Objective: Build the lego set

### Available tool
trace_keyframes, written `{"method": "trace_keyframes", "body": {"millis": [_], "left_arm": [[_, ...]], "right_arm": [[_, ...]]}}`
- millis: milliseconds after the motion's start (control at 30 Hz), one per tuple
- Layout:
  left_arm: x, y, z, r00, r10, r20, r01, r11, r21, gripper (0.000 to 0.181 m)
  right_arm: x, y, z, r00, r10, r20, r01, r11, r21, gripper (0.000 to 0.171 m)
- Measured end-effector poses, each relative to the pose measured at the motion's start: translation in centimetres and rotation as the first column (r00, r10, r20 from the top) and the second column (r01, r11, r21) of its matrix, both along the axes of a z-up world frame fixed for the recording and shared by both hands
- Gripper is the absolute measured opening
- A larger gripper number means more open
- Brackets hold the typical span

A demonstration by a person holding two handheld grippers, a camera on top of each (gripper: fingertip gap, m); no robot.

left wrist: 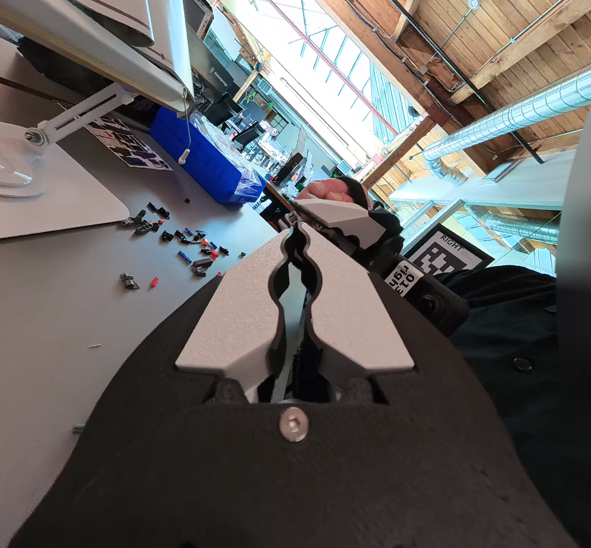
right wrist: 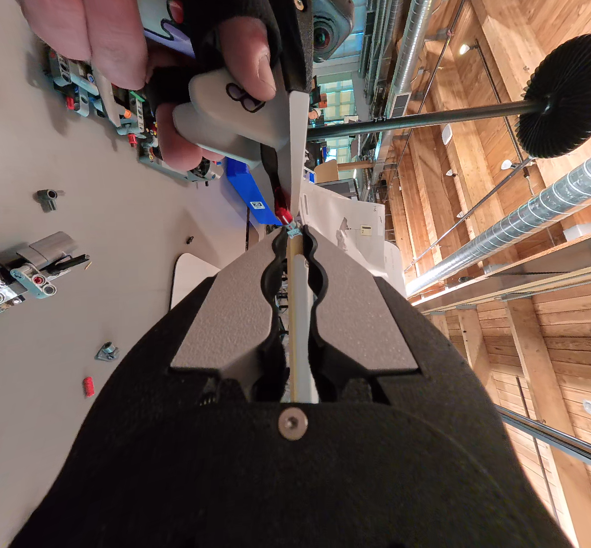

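Meeting tip to tip above the table, both grippers are raised and tilted, their cameras looking up at a wooden ceiling [right wrist: 527,277]. A small red lego pin [right wrist: 282,213] sits between the left gripper's [right wrist: 289,209] fingertips in the right wrist view, pinched closed on it. The right gripper [right wrist: 292,232] has its jaws nearly together on a tiny light-blue piece [right wrist: 293,232] at the tips, which touches the red pin. A bare hand [right wrist: 160,37] with a black finger sleeve wraps the left gripper's handle.

Below lies the grey table [left wrist: 48,325]. Loose lego pieces [left wrist: 192,241] scatter across its middle, well apart from the grippers, with a partly built lego model [right wrist: 105,98] behind the hand and another sub-assembly [right wrist: 35,270] near the table's edge. A blue bin [left wrist: 198,158] stands at the far side, an open instruction booklet [right wrist: 345,219] beside it. Open room surrounds the raised tips.
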State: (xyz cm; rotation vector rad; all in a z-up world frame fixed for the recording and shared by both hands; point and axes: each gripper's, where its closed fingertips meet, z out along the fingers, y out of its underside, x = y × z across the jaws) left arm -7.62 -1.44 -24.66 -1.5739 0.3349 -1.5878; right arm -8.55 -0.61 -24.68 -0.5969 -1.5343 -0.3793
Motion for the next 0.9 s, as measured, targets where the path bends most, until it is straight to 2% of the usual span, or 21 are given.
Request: {"method": "trace_keyframes", "body": {"millis": [33,400,600,767,900], "left_arm": [[0.0,0.0,-0.1,1.000,-0.001,-0.006,0.001,1.000,0.001,0.000],[0.1,0.3,-0.8,0.997,-0.024,-0.067,0.025,1.000,0.008,0.000],[-0.1,1.0,-2.5,0.989,-0.004,-0.146,0.005,1.000,0.005,0.000],[-2.5,1.2,-4.4,0.964,0.042,-0.261,-0.035,0.999,0.029,0.000],[-6.2,0.6,-3.9,0.948,0.113,-0.298,-0.096,0.993,0.070,0.000]], "right_arm": [[0.0,0.1,-0.1,1.000,0.000,0.002,0.000,1.000,-0.003,0.007],[0.7,0.8,-0.2,1.000,-0.013,-0.010,0.013,0.997,-0.072,0.000],[1.7,2.4,-1.2,0.996,-0.091,0.018,0.093,0.986,-0.135,0.000],[3.4,1.9,-2.2,0.991,-0.130,0.026,0.132,0.959,-0.250,0.000],[4.0,0.6,-2.8,0.994,-0.107,0.024,0.109,0.941,-0.319,0.000]]}}
